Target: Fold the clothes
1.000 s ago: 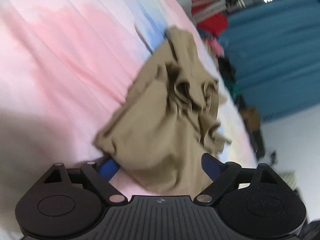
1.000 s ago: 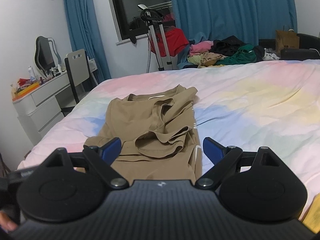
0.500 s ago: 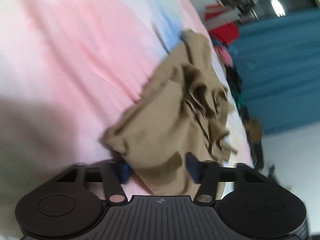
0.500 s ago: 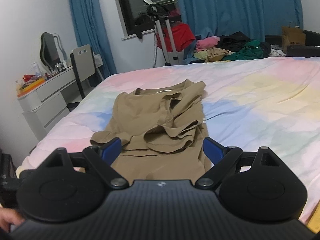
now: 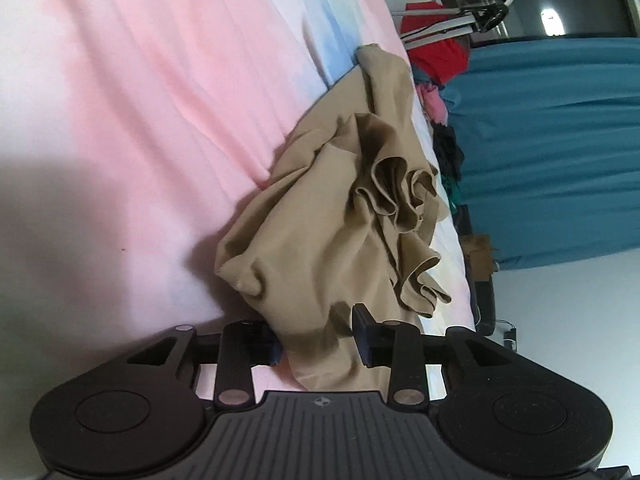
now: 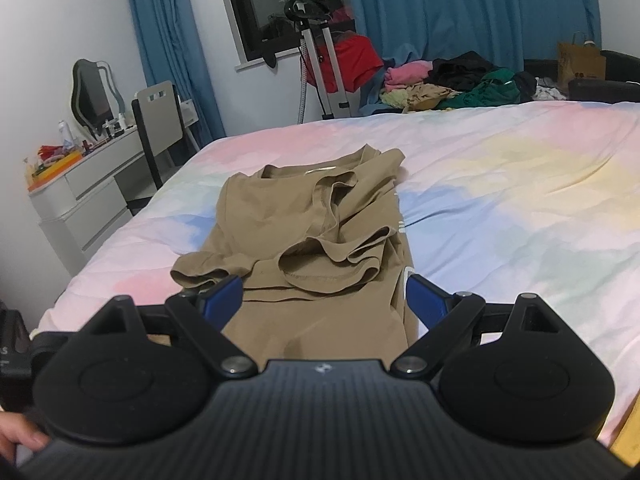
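A tan T-shirt (image 6: 304, 232) lies partly folded and rumpled on the pastel bedsheet (image 6: 500, 200), collar at the far end. In the left wrist view the shirt (image 5: 328, 216) is bunched, and my left gripper (image 5: 316, 340) has closed on its near corner, with cloth pinched between the fingers. My right gripper (image 6: 324, 300) is open, its blue pads either side of the shirt's near hem, just above the cloth.
A white dresser (image 6: 80, 196) with a mirror and a chair (image 6: 156, 128) stand left of the bed. A garment steamer stand (image 6: 316, 48), a pile of clothes (image 6: 448, 84) and blue curtains lie beyond the far edge. A paper bag (image 6: 580, 60) sits far right.
My left gripper has closed from open onto the shirt's near corner. My right gripper has moved slightly closer over the hem and stays open.
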